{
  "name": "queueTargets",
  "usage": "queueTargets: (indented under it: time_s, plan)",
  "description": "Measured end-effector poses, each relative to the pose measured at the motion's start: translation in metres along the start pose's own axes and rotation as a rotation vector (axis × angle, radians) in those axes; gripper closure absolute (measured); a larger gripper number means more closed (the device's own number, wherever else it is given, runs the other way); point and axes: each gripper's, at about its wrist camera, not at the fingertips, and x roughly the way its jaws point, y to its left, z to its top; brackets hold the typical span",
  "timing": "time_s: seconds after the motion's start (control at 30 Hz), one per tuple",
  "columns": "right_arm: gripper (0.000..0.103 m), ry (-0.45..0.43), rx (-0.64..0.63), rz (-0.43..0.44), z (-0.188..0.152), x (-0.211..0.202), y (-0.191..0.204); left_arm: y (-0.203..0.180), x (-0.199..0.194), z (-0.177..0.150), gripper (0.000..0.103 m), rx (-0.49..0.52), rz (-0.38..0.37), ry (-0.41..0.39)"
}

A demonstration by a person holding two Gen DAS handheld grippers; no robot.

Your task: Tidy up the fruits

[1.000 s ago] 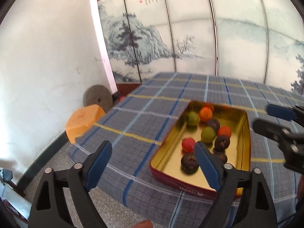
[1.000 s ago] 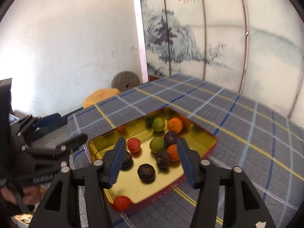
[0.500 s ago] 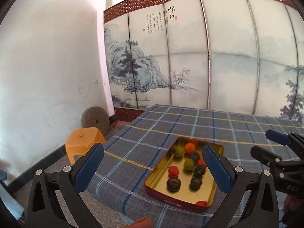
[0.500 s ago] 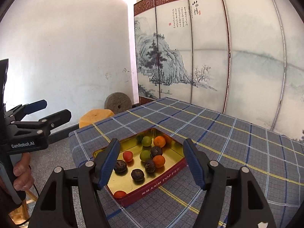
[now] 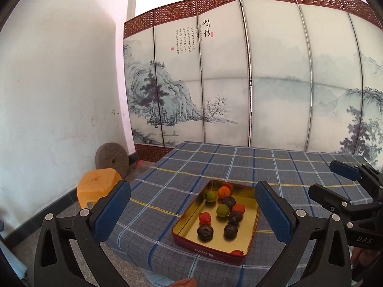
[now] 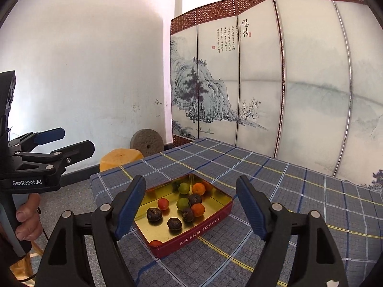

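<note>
A red tin with a gold inside (image 5: pixel 207 250) (image 6: pixel 198 236) sits near the front corner of a table with a blue plaid cloth (image 5: pixel 239 165) (image 6: pixel 299 191). It holds several small fruits: orange (image 5: pixel 224 191) (image 6: pixel 198 188), green (image 5: pixel 222 210) (image 6: pixel 183 203), red (image 5: pixel 205 218) (image 6: pixel 163 203) and dark brown (image 5: pixel 205 231) (image 6: pixel 154 214). My left gripper (image 5: pixel 192 209) is open and empty, held back above the tin. My right gripper (image 6: pixel 191 205) is open and empty too. Each gripper shows at the edge of the other's view.
An orange plastic stool (image 5: pixel 99 186) (image 6: pixel 121 159) stands on the floor left of the table. A round millstone (image 5: pixel 111 159) (image 6: pixel 147 142) leans on the white wall. A painted folding screen (image 5: pixel 239 83) stands behind the table.
Both grippers have pulled back and up from the tin, so it looks smaller and farther. Both stayed open and empty. The fruits have not moved.
</note>
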Motion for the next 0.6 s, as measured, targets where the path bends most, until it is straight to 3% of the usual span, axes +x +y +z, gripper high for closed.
queueTargets:
  time_s: [0.6]
  plan:
    - [0.012,-0.001,-0.004,-0.033,-0.01,-0.012,-0.006,-0.006,-0.01,-0.002,0.0,0.009,-0.017,0.006]
